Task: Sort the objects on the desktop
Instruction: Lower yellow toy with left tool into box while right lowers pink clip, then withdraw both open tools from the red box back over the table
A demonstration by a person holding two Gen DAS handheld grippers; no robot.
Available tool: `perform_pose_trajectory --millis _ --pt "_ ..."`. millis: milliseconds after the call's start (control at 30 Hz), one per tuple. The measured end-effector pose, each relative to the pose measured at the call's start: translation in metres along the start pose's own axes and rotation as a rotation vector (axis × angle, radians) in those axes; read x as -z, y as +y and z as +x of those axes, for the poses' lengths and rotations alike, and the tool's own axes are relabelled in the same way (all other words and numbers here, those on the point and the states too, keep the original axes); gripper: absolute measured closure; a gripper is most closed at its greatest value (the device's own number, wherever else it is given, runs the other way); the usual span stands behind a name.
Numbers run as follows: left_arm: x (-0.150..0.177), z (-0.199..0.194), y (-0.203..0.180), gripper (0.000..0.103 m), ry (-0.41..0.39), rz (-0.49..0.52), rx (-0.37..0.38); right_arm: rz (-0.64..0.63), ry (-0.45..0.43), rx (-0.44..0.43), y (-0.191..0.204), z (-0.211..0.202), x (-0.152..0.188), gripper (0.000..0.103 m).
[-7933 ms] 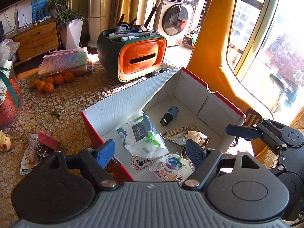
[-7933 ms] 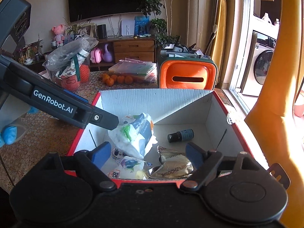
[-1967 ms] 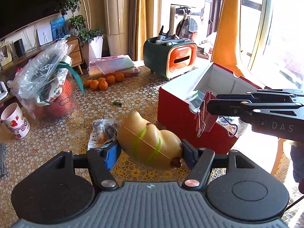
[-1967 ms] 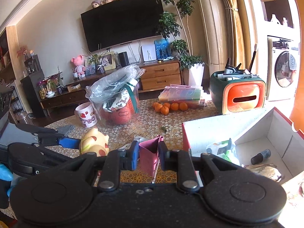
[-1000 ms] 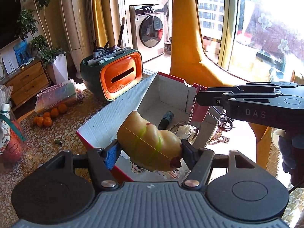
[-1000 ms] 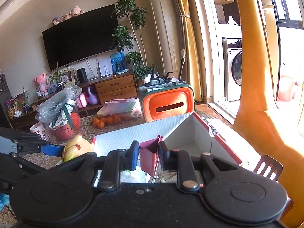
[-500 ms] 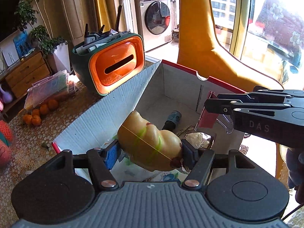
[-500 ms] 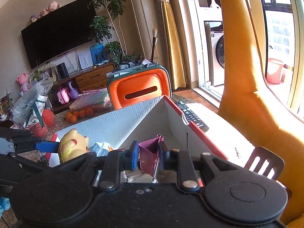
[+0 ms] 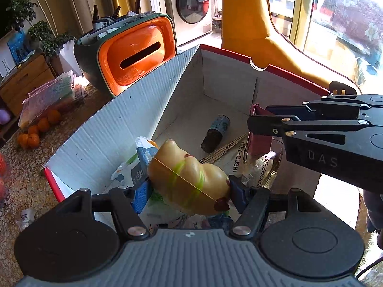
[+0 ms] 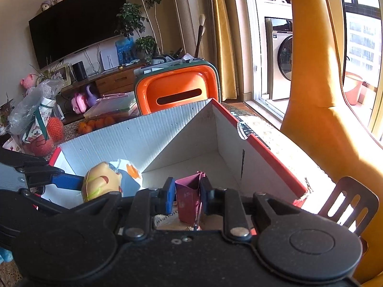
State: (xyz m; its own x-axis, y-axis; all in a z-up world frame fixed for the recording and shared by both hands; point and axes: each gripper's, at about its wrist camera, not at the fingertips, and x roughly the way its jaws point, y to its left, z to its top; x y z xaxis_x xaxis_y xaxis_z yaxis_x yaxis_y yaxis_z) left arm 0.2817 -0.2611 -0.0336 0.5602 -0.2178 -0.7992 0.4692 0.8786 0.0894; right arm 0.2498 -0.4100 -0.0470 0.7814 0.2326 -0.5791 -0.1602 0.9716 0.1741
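A: While both tools hang over the open box [image 9: 134, 110], what does each one carry?

B: The left tool [image 9: 189, 191] is pinching a soft yellow toy [image 9: 186, 181] with green stripes, one blue pad on each end of it. The right tool [image 10: 188, 195] is pressed onto a dark pink binder clip [image 10: 189, 198], holding it by its flat sides.

A: Where are these two things, compared with the box?

B: Both are in the air above the inside of the box, the toy near the corrugated wall, the clip more toward the red-edged side. Below them I see a small dark bottle [image 9: 215, 131], a white and blue packet [image 9: 141, 157] and a foil snack bag [image 9: 261, 167] on the bottom.

A: How do you think the toy handles?

B: I judge it is light and squashy, so the pads sink a little into it and it does not slip. A hold across the thick middle, as now, seems good. It should not break in a fall.

A: And the clip?

B: It looks stiff, small and light. The flat painted sides are smooth, so I think it can turn between the pads. The wire handles hang below and may catch on a finger at release.

A: What stands outside the box?

B: An orange and green organizer [image 9: 134, 52] on the counter [image 9: 21, 167] behind it, and some oranges [image 9: 36, 131] further left.
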Motion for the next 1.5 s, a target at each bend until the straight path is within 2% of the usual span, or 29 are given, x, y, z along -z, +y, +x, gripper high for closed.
perform_pose_trajectory --millis 200,233,333,367,433,567,633,967,1067,1133,1500 --pt "0.002 0.0 0.002 0.031 0.01 -0.008 0.01 -0.01 0.019 -0.005 0.005 0.004 -0.003 0.071" --pt "0.003 -0.002 0.002 0.031 0.006 -0.009 0.006 -0.011 0.021 -0.006 0.005 0.004 -0.003 0.066" --pt "0.005 -0.007 0.006 0.026 -0.01 -0.029 0.008 -0.012 0.024 -0.006 0.008 0.003 -0.004 0.064" --pt "0.006 -0.009 0.008 0.021 -0.013 -0.045 0.02 -0.012 0.024 -0.004 0.008 0.002 -0.004 0.062" --pt "0.009 -0.014 0.012 0.019 -0.023 -0.067 0.038 -0.004 0.021 -0.002 0.007 0.0 -0.005 0.049" --pt "0.015 -0.027 0.011 0.019 -0.049 -0.071 0.048 -0.003 0.015 -0.005 0.008 -0.006 -0.008 0.047" --pt "0.018 -0.035 0.012 0.018 -0.068 -0.079 0.057 -0.006 0.009 -0.004 0.01 -0.01 -0.009 0.039" --pt "0.033 -0.082 0.02 0.016 -0.144 -0.121 0.09 -0.032 0.0 -0.018 0.026 -0.034 -0.008 0.036" --pt "0.04 -0.098 0.028 0.016 -0.183 -0.151 0.065 -0.037 -0.007 -0.025 0.031 -0.042 -0.009 0.034" --pt "0.045 -0.108 0.035 0.016 -0.196 -0.169 0.069 -0.044 -0.015 -0.03 0.037 -0.049 -0.009 0.028" --pt "0.082 -0.153 0.073 0.016 -0.245 -0.23 0.052 -0.121 -0.054 -0.08 0.084 -0.085 -0.006 0.016"
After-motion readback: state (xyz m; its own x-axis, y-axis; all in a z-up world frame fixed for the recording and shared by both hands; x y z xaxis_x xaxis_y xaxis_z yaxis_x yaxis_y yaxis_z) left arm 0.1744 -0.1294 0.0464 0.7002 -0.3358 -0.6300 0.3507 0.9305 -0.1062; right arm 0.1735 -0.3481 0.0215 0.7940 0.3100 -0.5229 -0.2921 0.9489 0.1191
